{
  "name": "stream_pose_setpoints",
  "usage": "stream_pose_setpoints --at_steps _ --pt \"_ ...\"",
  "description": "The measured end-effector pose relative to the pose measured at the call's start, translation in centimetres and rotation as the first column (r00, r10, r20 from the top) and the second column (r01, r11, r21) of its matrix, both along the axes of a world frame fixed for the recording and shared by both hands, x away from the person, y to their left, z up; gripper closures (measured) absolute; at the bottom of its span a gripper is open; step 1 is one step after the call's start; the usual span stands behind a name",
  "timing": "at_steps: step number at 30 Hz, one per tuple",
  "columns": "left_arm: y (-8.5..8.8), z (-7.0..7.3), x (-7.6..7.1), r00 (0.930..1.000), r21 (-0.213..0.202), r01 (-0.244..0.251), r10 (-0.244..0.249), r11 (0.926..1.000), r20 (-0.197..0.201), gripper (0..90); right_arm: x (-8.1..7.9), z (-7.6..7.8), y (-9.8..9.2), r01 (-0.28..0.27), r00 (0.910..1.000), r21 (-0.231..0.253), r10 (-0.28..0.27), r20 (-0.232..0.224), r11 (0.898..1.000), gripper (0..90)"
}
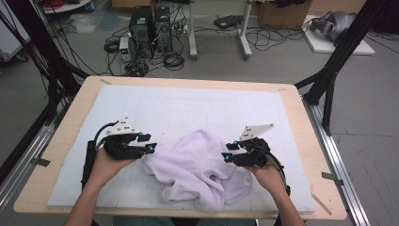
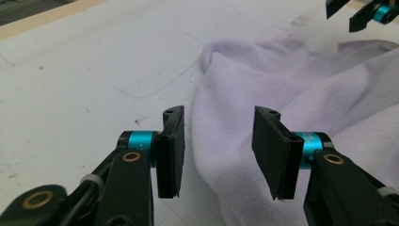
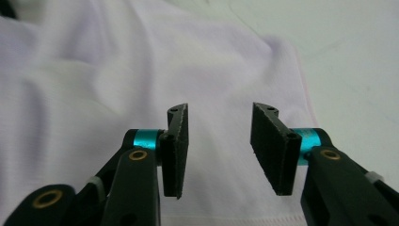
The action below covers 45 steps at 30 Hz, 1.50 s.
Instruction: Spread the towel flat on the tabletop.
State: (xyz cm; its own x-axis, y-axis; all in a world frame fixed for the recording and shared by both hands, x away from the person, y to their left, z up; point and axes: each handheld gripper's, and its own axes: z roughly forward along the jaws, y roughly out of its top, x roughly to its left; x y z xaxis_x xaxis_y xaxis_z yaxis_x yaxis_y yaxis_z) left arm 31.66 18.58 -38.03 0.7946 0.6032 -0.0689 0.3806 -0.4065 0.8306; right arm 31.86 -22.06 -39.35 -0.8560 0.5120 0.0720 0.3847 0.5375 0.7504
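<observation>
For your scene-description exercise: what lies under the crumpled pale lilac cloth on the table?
The cloth lies on a white mat that covers the wooden table. Anything beneath its folds is hidden.

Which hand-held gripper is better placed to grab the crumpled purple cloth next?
Probably the right hand-held gripper: its open jaws hang directly over the cloth, with fabric and a hem beneath them. The left hand-held gripper, also open, sits at the cloth's edge, one jaw over the white mat.
</observation>
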Motion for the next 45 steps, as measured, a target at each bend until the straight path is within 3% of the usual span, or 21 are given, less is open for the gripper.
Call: stream_pose_setpoints --at_steps 1,2,6,8,9,13,17,23,27,31,33,34,36,37,39,40,41,42,43,44,45 --pt "-0.9 -0.9 0.6 0.9996 0.057 0.012 -0.01 0.9983 -0.025 55.0 0.4 -1.0 0.0 0.026 0.9996 -0.041 -0.026 -0.006 0.999 54.8" --pt "-1.4 -1.4 0.8 0.9992 0.078 0.019 -0.016 0.9968 -0.037 54.9 0.5 -1.6 -0.1 0.038 0.9993 -0.066 -0.038 -0.002 0.997 54.3" --pt "-2.5 -2.9 1.2 0.9954 0.108 0.044 -0.035 0.9932 -0.09 54.8 0.8 -2.9 -0.4 0.071 0.9973 -0.093 -0.073 -0.01 0.993 53.5" --pt "-3.2 -3.8 1.3 0.9923 0.151 0.059 -0.041 0.9868 -0.117 55.1 1.0 -3.7 -0.3 0.075 0.9964 -0.131 -0.079 -0.03 0.989 53.6" --pt "-3.4 -4.7 1.4 0.9881 0.156 0.07 -0.048 0.9853 -0.146 55.8 1.1 -4.1 -0.3 0.072 0.9962 -0.139 -0.078 -0.039 0.988 54.4" --pt "-3.5 -5.4 1.4 0.9847 0.135 0.075 -0.052 0.9881 -0.166 64.9 1.2 -4.5 -0.4 0.08 0.996 -0.121 -0.084 -0.03 0.989 60.4" --pt "-3.6 -5.3 1.3 0.9853 0.149 0.087 -0.063 0.985 -0.159 83.5 1.5 -4.5 -0.5 0.049 0.9973 -0.094 -0.054 -0.05 0.994 84.0" --pt "-2.7 -4.0 0.5 0.9933 0.123 0.06 -0.047 0.9906 -0.105 86.8 1.9 -4.1 -0.3 -0.007 0.9978 -0.098 0.001 -0.066 0.995 87.5" --pt "-1.2 -1.9 -0.4 0.9988 0.091 0.02 -0.016 0.9956 -0.045 86.8 2.0 -2.7 -0.2 -0.022 0.9987 -0.045 0.02 -0.048 0.999 87.5" --pt "-0.4 -0.7 -0.8 0.9999 0.086 0.004 -0.003 0.9963 -0.013 86.8 2.1 -1.2 0.2 -0.051 0.998 -0.011 0.05 -0.037 0.999 87.8" --pt "0.0 0.0 -0.9 1.0 0.076 -0.004 0.003 0.9971 0.004 86.8 2.2 -1.0 0.4 -0.065 0.9969 -0.013 0.064 -0.045 0.998 87.8" --pt "0.1 0.2 -0.7 0.9998 0.081 -0.013 0.012 0.9966 0.012 86.8 2.6 -0.5 0.8 -0.075 0.9966 -0.04 0.073 -0.039 0.996 87.9" --pt "0.2 0.9 0.0 0.9987 0.088 -0.043 0.04 0.9952 0.033 86.9 3.6 0.6 0.8 -0.057 0.9983 -0.038 0.056 -0.012 0.998 88.2" --pt "0.1 2.3 1.3 0.9949 0.083 -0.077 0.072 0.9935 0.07 86.9 4.3 1.6 0.8 -0.041 0.9991 -0.035 0.041 0.01 0.999 88.3" --pt "-0.1 3.3 2.1 0.9914 0.068 -0.097 0.091 0.9929 0.094 86.9 5.9 4.1 0.6 0.005 0.9967 -0.025 -0.003 0.081 1.0 88.4" --pt "-0.7 5.5 3.9 0.9739 0.066 -0.155 0.141 0.9857 0.178 86.8 6.8 5.5 0.5 0.031 0.9929 -0.019 -0.029 0.115 0.999 88.4" --pt "-1.1 6.4 4.9 0.9572 0.069 -0.193 0.173 0.9787 0.232 86.0 7.8 6.8 0.6 0.061 0.9874 -0.013 -0.058 0.147 0.998 88.3" --pt "-1.1 6.4 4.9 0.9572 0.069 -0.193 0.173 0.9787 0.232 80.2 8.9 7.8 0.6 0.097 0.9804 -0.013 -0.093 0.174 0.995 86.9" --pt "-1.5 6.9 5.8 0.9416 0.066 -0.236 0.211 0.9695 0.262 67.0 9.8 8.6 0.7 0.15 0.9706 -0.022 -0.143 0.194 0.988 81.0" --pt "-1.7 7.2 6.8 0.94 0.063 -0.257 0.235 0.9643 0.248 57.0 10.7 8.8 0.6 0.188 0.9621 -0.02 -0.18 0.204 0.982 67.5" --pt "-1.6 7.1 7.6 0.95 0.046 -0.253 0.24 0.9663 0.2 54.4 11.5 8.7 0.4 0.207 0.9637 0.004 -0.204 0.172 0.978 64.5"
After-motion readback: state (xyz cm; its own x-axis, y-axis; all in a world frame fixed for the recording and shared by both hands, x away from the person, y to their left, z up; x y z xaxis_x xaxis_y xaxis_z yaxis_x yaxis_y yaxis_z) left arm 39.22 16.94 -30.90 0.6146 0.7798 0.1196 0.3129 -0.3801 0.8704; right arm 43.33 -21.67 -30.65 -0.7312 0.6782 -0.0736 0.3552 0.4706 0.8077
